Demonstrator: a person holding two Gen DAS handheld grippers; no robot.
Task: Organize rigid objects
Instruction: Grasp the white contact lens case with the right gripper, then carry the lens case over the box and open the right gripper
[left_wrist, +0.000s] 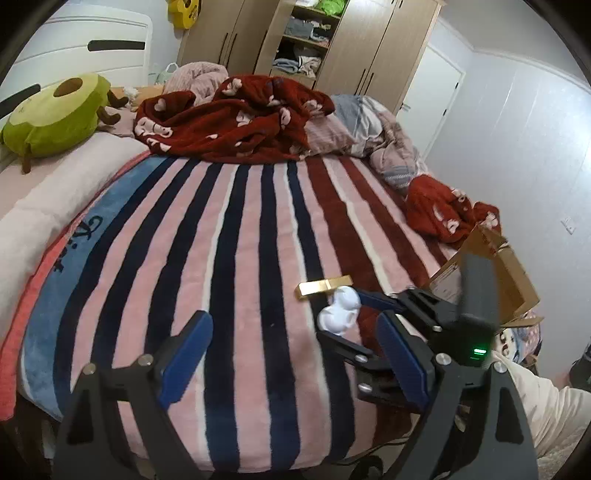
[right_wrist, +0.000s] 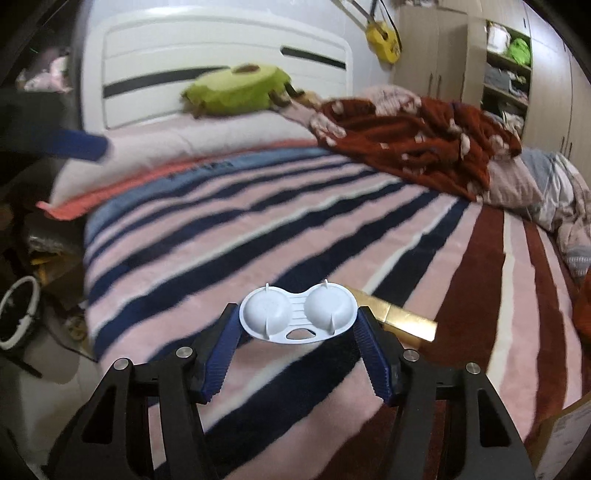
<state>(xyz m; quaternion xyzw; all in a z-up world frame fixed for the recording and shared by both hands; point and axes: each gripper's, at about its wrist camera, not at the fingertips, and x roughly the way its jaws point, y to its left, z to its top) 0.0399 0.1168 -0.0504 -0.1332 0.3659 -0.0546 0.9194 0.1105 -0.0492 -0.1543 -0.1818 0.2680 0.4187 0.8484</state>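
A white plastic two-cup tray (right_wrist: 297, 314) is held between the blue pads of my right gripper (right_wrist: 298, 321), a little above the striped blanket. It also shows in the left wrist view (left_wrist: 339, 310), with the right gripper (left_wrist: 345, 314) closed on it. A gold rectangular box (left_wrist: 324, 288) lies on the blanket just behind the tray; in the right wrist view the gold box (right_wrist: 402, 320) is to the right. My left gripper (left_wrist: 295, 354) is open and empty above the blanket, near the bed's front edge.
An open cardboard box (left_wrist: 498, 273) sits at the bed's right edge. A red blanket heap (left_wrist: 236, 118), a green plush pillow (left_wrist: 55, 114) and rumpled bedding (left_wrist: 388, 147) lie at the far end. A wardrobe (left_wrist: 332, 48) stands behind.
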